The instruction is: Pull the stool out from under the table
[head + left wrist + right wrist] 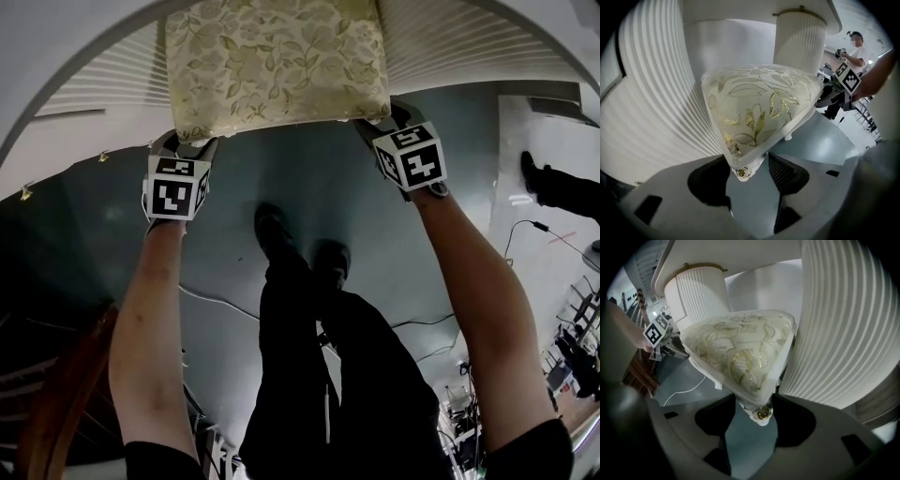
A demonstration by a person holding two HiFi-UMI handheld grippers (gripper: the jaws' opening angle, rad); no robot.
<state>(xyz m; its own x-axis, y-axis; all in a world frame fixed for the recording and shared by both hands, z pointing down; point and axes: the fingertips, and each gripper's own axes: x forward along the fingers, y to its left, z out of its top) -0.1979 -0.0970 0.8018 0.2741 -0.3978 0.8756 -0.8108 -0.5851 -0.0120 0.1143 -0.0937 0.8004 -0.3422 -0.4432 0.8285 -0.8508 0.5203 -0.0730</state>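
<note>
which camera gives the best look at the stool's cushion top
The head view: it looks straight down on the cream, leaf-patterned square stool cushion, showing its full width and both near corners. The left gripper view and the right gripper view each show only one corner of it looming close, with the rest foreshortened behind.

Stool (272, 66): cream cushion fabric printed with a gold leaf pattern; white frame with a gold rosette at each gripped corner.
Table (103, 80): white throughout, with fine ribbing on the curved panels.
Floor (309, 187): plain grey-blue.
Left gripper (749, 161) and right gripper (754, 399): grey bodies with black jaws, each with a white cube printed with black square markers.
Trousers (319, 375): black.
Cable (686, 391): white.
</note>
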